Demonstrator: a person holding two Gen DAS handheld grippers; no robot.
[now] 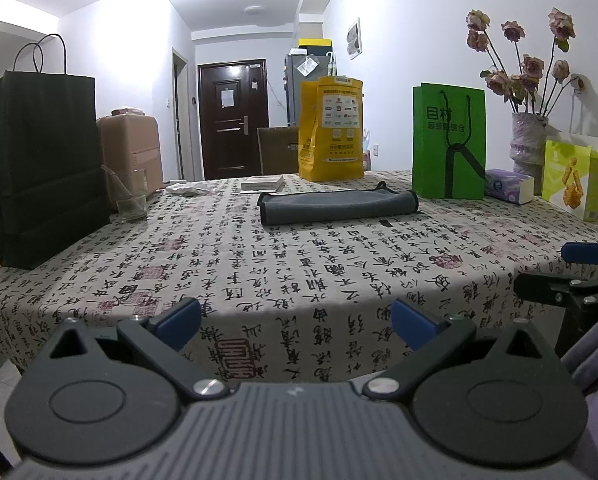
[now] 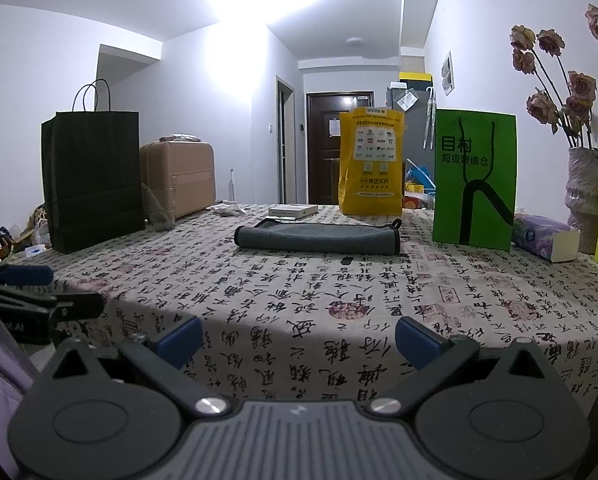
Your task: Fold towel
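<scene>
Towel (image 1: 338, 207) lies folded into a long grey strip on the patterned tablecloth (image 1: 299, 264), far across the table at your 12 o'clock, well apart from both grippers. Your left gripper (image 1: 297, 325) hangs at the near table edge with its blue-padded fingers (image 1: 177, 322) spread wide and holding nothing. Your right gripper (image 2: 297, 338) sits at the same near edge, fingers (image 2: 417, 342) equally wide and empty; it shows at 3 o'clock in the left view.

Behind the towel at 12 o'clock stands a yellow bag (image 1: 331, 128), with a small white box (image 1: 263, 184) just left of it. At 1 o'clock stands a green bag (image 1: 449, 142), then a tissue pack (image 1: 509, 186) and a vase (image 1: 529, 142) of dried roses at 2 o'clock. At 10 o'clock a black bag (image 1: 39, 164) stands beside a clear glass (image 1: 131, 196).
</scene>
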